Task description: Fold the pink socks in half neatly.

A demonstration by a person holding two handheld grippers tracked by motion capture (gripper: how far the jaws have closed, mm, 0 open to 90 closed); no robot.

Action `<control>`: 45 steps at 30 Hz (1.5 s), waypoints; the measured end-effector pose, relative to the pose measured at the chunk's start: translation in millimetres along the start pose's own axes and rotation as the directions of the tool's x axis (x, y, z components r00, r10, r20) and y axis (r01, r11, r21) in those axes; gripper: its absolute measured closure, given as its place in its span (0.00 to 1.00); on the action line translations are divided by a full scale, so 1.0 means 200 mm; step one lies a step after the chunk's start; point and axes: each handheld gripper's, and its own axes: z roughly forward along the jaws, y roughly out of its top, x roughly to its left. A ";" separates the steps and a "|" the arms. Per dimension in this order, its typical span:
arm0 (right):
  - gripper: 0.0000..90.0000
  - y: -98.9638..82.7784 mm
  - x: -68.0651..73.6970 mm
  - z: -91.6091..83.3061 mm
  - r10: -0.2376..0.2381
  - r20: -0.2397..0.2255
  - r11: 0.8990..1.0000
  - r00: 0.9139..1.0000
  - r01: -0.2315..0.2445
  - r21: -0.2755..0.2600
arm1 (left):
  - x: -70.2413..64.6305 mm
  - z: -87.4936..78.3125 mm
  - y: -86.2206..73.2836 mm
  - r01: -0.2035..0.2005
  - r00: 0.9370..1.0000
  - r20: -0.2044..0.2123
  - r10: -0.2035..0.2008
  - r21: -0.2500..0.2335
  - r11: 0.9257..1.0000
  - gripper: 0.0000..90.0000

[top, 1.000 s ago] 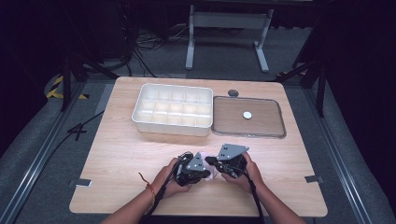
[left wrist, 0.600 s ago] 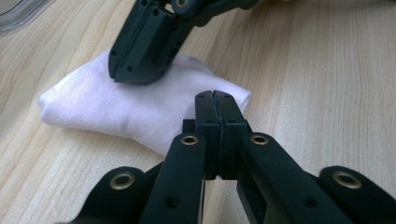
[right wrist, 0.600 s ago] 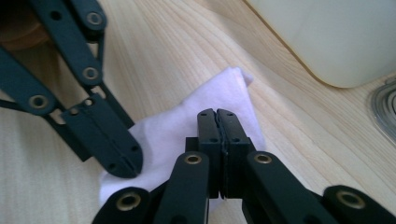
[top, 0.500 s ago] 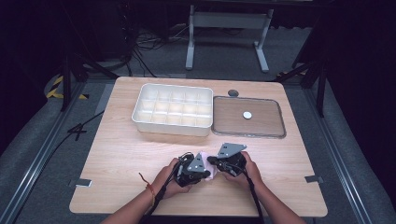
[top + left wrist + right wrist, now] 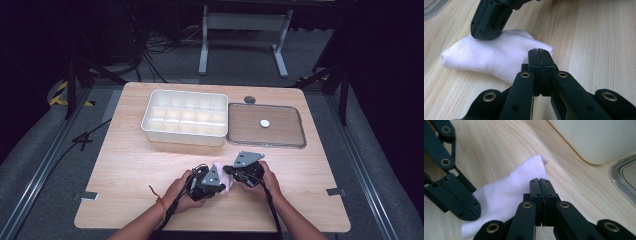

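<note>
Pale wood tabletop (image 5: 125, 170) carries a white divided tray (image 5: 185, 117) and a flat clear lid (image 5: 266, 125) at its far side, well apart from a white folded cloth (image 5: 491, 56) near the front edge. Left hand-held gripper (image 5: 539, 51) and right hand-held gripper (image 5: 540, 180), both clenched, press its opposite ends; the cloth's long axis runs between them.

ahead: white compartment box (image 5: 185, 120) and lidded tray (image 5: 266, 126) block | sides: bare table (image 5: 120, 170) open
</note>
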 end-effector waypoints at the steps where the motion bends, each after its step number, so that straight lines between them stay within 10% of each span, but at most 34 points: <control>1: 1.00 0.00 0.00 0.00 0.004 0.005 1.000 1.000 -0.004 -0.001 | 0.00 0.00 0.00 -0.001 1.000 -0.001 0.001 0.001 1.000 1.00; 18: 1.00 0.00 -0.01 0.01 0.017 0.005 1.000 1.000 -0.017 -0.004 | 0.01 -0.01 0.08 0.005 1.000 -0.024 -0.007 -0.077 0.997 0.91; 45: 1.00 0.00 -0.06 0.00 0.024 0.066 1.000 0.998 -0.024 0.006 | -0.02 0.08 0.04 -0.015 0.999 0.028 0.016 -0.050 0.999 0.94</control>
